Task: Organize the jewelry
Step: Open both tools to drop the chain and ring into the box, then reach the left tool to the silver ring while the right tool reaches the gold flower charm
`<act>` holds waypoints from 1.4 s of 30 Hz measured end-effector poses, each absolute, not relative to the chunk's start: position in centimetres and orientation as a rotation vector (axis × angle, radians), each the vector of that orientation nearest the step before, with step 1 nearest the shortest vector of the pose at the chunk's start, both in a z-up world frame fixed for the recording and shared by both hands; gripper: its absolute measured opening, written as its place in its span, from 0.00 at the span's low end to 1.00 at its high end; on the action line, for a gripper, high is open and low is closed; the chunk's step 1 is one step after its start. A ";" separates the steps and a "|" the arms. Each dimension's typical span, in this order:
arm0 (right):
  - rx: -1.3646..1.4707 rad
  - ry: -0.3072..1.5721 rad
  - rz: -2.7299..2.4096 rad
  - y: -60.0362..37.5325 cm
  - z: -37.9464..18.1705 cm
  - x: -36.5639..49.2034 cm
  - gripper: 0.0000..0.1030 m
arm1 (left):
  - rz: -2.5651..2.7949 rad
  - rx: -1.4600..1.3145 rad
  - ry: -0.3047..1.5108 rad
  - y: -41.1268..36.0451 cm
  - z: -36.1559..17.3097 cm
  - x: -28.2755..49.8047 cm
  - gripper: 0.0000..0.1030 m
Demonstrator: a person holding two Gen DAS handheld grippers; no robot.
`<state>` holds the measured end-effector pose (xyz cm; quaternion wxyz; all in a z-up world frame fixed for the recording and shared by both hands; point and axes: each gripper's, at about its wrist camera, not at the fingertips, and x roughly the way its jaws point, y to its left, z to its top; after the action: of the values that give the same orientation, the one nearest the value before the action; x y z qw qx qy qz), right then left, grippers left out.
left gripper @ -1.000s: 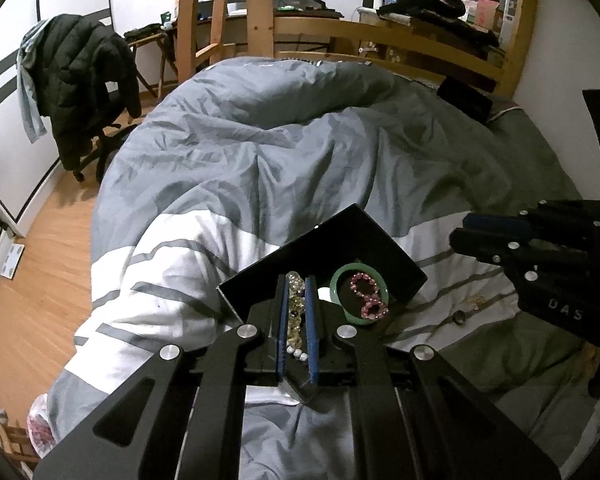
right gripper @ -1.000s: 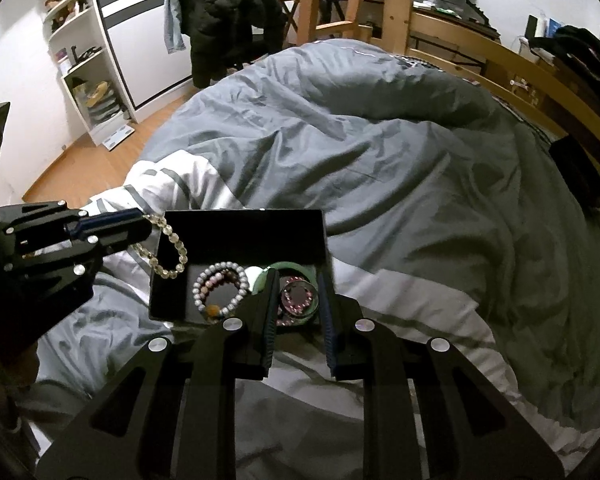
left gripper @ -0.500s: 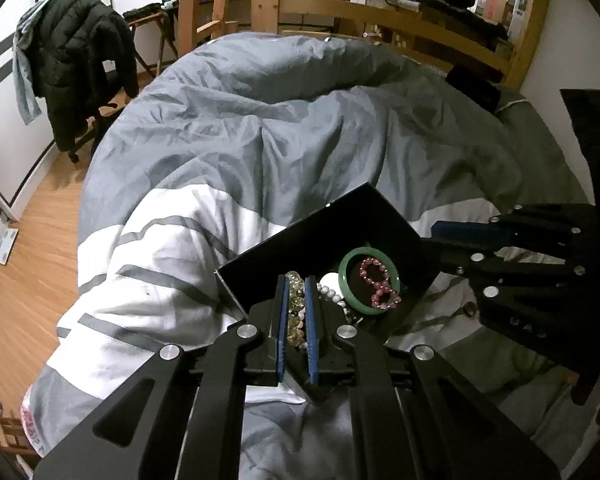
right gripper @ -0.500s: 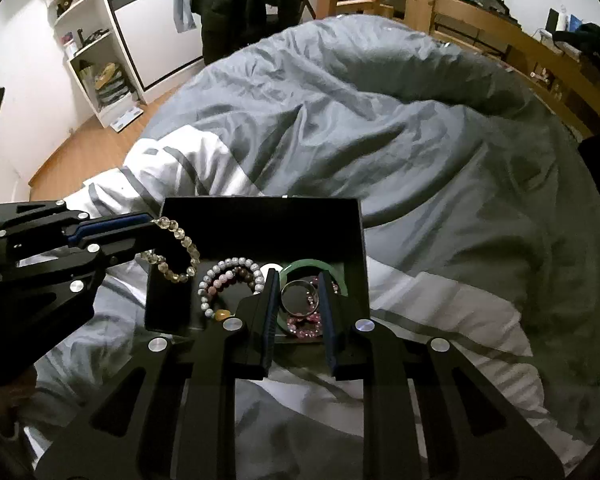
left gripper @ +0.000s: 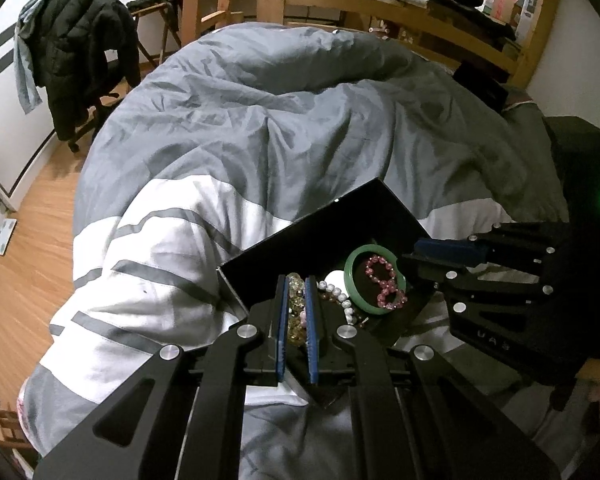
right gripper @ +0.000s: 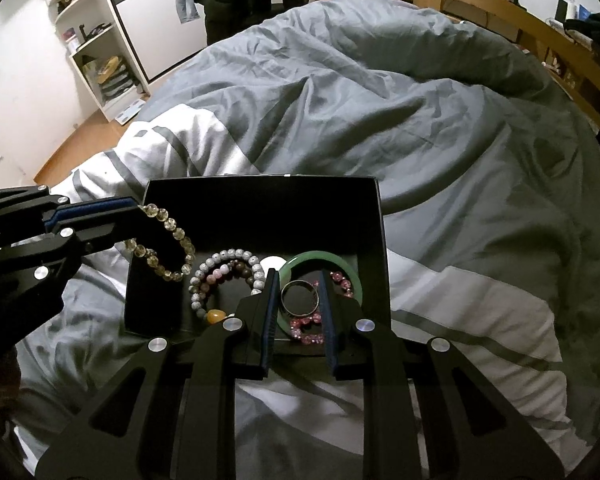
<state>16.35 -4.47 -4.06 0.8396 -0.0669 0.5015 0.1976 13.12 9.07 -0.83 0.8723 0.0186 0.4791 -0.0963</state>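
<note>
A black open box (right gripper: 260,208) lies on the bed. In it are a grey-and-pink bead bracelet (right gripper: 224,266), a green bangle (right gripper: 324,260) and a pink bead bracelet (right gripper: 306,330). My left gripper (left gripper: 295,284) is shut on a clear yellowish bead bracelet (right gripper: 168,240) that hangs over the box's left side. My right gripper (right gripper: 298,278) is shut on a silver ring (right gripper: 300,298) held over the bangle. The box (left gripper: 328,236), bangle (left gripper: 374,280) and right gripper (left gripper: 420,252) also show in the left wrist view.
The grey and white striped duvet (right gripper: 380,100) covers the bed. A wooden bed frame (left gripper: 380,4) stands behind it. A chair with a dark jacket (left gripper: 80,52) and white shelves (right gripper: 96,48) stand on the wooden floor to the left.
Both grippers have moved in over the box. The ring now sits above the green bangle and the yellowish bracelet hangs lower over the box's left side.
</note>
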 end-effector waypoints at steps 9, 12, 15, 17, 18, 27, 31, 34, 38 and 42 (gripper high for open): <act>-0.128 1.055 0.416 -4.5 -3.7 16.2 0.45 | -0.187 0.013 0.995 9.6 -0.4 13.0 0.22; -0.113 1.033 0.415 -4.7 -3.0 16.0 0.52 | -0.147 0.025 0.952 9.7 0.0 12.8 0.61; -0.100 1.014 0.393 -5.5 -2.2 16.0 0.57 | -0.165 0.006 0.939 9.8 0.5 12.7 0.63; -0.092 0.998 0.374 -6.5 -1.5 15.7 0.62 | -0.167 0.006 0.919 9.8 0.7 12.5 0.80; -0.085 0.988 0.364 -7.1 -1.1 15.6 0.66 | -0.165 0.007 0.912 9.7 0.8 12.5 0.83; -0.057 0.905 0.229 -15.2 3.2 12.3 0.79 | -0.260 0.018 0.799 6.7 2.3 10.8 0.92; -0.067 0.887 0.189 -18.2 4.2 9.8 0.79 | -0.325 0.087 0.757 3.0 2.2 9.2 0.92; -0.081 0.906 0.166 -20.0 3.6 8.5 0.69 | -0.381 0.096 0.753 0.3 1.6 8.3 0.92; -0.053 0.951 0.147 -22.4 1.3 7.9 0.51 | -0.454 0.106 0.764 -3.3 -0.1 7.2 0.91; -0.007 0.993 0.172 -23.9 -1.6 8.1 0.41 | -0.540 0.197 0.792 -7.1 -2.6 6.3 0.72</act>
<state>8.13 -23.95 -1.59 0.8758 -0.0035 0.4756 0.0824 6.35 -7.05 -2.57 0.8827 0.0946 0.3804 -0.2594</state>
